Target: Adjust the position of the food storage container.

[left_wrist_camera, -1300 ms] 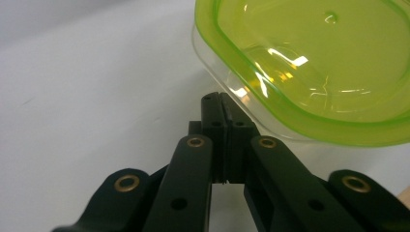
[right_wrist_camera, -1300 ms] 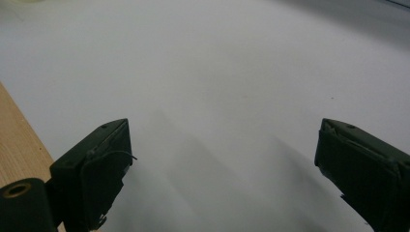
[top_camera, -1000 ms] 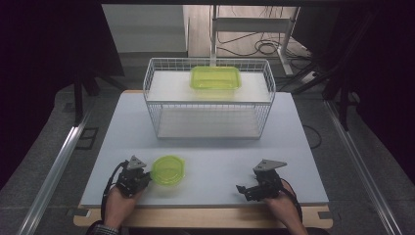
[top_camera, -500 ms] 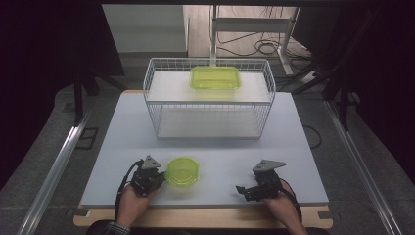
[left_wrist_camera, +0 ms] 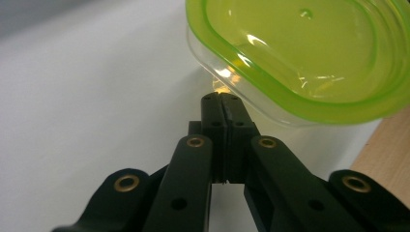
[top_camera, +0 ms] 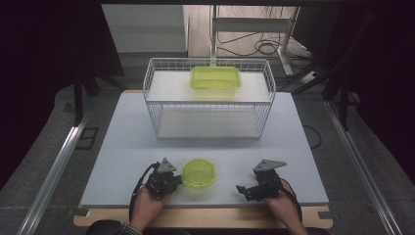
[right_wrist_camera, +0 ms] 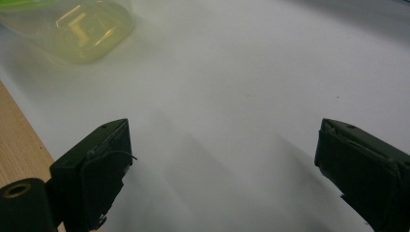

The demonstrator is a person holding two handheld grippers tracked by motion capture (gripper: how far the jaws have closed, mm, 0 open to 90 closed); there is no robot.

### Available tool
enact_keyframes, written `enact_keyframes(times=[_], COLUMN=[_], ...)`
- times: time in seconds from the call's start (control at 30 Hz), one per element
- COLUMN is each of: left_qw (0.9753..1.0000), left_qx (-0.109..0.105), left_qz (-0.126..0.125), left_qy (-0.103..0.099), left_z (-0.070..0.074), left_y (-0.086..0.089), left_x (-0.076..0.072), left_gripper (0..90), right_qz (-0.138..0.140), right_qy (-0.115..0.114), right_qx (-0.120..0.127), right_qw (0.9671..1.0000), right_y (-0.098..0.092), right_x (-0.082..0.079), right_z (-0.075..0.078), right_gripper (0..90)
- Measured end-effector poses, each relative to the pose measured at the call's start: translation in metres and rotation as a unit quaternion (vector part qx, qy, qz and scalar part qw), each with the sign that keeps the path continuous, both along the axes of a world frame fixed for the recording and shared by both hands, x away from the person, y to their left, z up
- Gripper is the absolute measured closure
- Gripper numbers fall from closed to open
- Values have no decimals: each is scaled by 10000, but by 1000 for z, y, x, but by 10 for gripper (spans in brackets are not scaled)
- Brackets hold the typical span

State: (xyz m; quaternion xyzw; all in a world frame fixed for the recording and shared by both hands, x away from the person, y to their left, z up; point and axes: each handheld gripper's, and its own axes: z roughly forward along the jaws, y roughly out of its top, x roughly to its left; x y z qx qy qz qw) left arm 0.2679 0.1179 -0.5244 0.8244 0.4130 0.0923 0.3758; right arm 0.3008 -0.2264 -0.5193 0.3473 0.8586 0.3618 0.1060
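Observation:
A round clear container with a green lid (top_camera: 198, 173) rests on the white table near its front edge. My left gripper (top_camera: 177, 180) is just left of it, jaws shut with nothing between them. In the left gripper view its tips (left_wrist_camera: 222, 100) sit against the container's clear side wall (left_wrist_camera: 251, 104), under the green lid (left_wrist_camera: 300, 53). My right gripper (top_camera: 244, 189) lies to the container's right, apart from it, and points toward it. Its jaws stand wide open over bare table (right_wrist_camera: 222, 159), and the container (right_wrist_camera: 92, 29) appears blurred at the far upper left.
A white wire rack (top_camera: 210, 120) stands across the middle back of the table. A rectangular green container (top_camera: 215, 77) sits on its upper white shelf. The wooden table edge (top_camera: 205, 218) runs just behind my hands. Dark floor and cables surround the table.
My left gripper has slid right along the front of the table, and the round container has moved right with it. The right gripper has stayed put.

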Motion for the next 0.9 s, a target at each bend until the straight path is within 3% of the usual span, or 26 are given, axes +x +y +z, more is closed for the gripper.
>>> enact_keyframes(times=[0.3,0.5,0.73,0.9], left_qw=[9997,9998,9989,9982], left_qx=[-95,-94,-37,-14], left_qz=[-208,-160,-18,32], left_qy=[47,-77,-476,-598], left_z=[-3,0,11,13], left_y=[-17,-13,0,12], left_x=[-1,-3,-14,-21], left_gripper=[895,856,536,333], right_qz=[-3,-9,-24,4], right_qy=[25,8,-27,-28], right_qx=[-5,24,85,79], right_qw=[10000,10000,10000,10000], right_y=[-1,-2,-4,-3], right_x=[0,1,0,0], right_z=[0,0,2,2], right_gripper=[61,61,61,61])
